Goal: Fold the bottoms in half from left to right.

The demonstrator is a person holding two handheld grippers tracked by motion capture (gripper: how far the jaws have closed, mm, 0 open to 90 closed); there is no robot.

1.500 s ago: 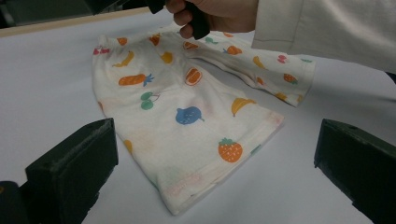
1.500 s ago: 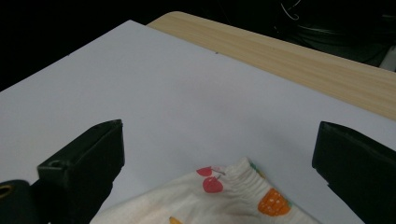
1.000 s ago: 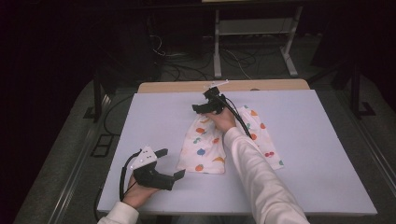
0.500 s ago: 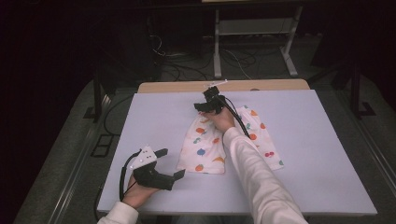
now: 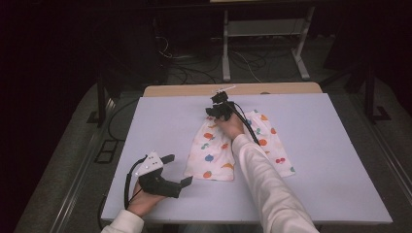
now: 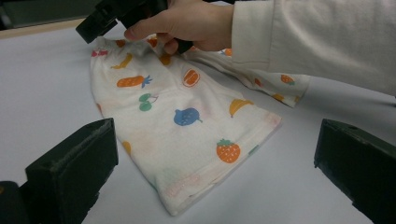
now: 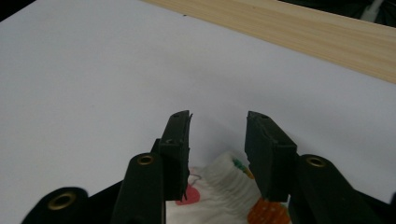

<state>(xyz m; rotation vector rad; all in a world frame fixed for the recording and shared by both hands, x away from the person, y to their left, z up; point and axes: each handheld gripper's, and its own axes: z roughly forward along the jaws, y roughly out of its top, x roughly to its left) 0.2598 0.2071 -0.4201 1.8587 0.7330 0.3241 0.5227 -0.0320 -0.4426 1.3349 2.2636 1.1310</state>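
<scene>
White child's shorts printed with fruit lie flat in the middle of the table. My right gripper is at their far edge, at the gathered waistband. Its jaws have just been closing. The bunched waistband sits low between them, and bare table shows between the tips. The left gripper view has the shorts ahead, with the right hand and its gripper at the top. My left gripper rests at the table's front left, open and with nothing between its jaws.
The white tabletop has a wooden strip along its far edge. Beyond it the dark floor holds cables and a metal stand. The right sleeve crosses the near part of the shorts.
The right hand has edged slightly lower onto the far edge of the shorts. The left gripper has kept still.
</scene>
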